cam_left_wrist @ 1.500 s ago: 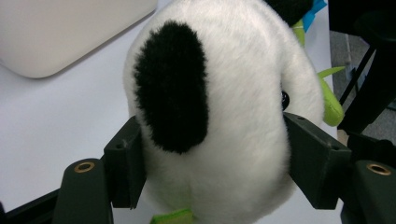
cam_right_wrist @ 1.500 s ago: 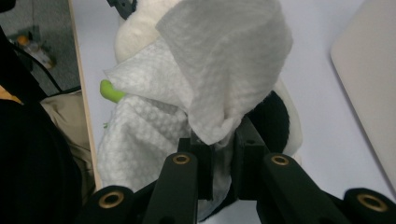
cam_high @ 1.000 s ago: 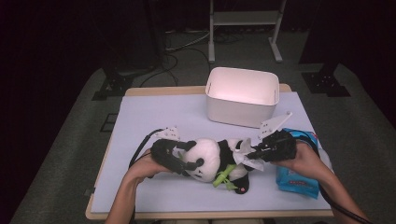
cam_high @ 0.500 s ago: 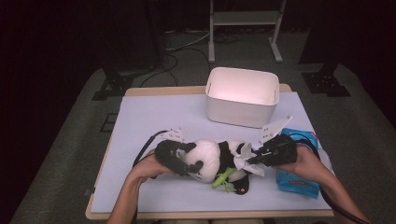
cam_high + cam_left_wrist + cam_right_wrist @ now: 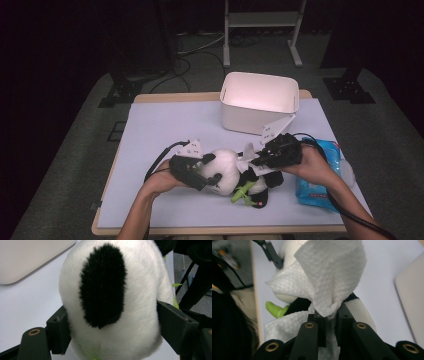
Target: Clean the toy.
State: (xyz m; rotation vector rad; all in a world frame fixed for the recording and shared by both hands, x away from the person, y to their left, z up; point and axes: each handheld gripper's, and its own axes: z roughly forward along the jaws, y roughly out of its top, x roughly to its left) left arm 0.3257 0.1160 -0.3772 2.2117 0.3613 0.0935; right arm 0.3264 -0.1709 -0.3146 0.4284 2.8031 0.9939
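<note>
Wiping a plush panda [image 5: 227,171] with a white wipe [image 5: 329,277], by the look of it; toy lying mid-surface, in front of the white bin [image 5: 260,101]. Left claw [image 5: 200,175] straddling the panda's round head, jaws just closing in and now touching the fur on both sides, seen close in the left gripper view with a black oval ear patch [image 5: 102,286] between them. Right claw [image 5: 329,322] clenched on a pinched fold of the wipe, held over the toy's body. Next, probably: steadying the head firmly, then dragging the wipe along the fur without snagging the green sprig [image 5: 241,191]. Fur short, dense, soft; wipe thin, embossed, crumpled. Bin smooth hard plastic with rounded corners. Blue wipes pack [image 5: 320,187] glossy, beside the right hand, on the pale lilac surface [image 5: 165,125].
</note>
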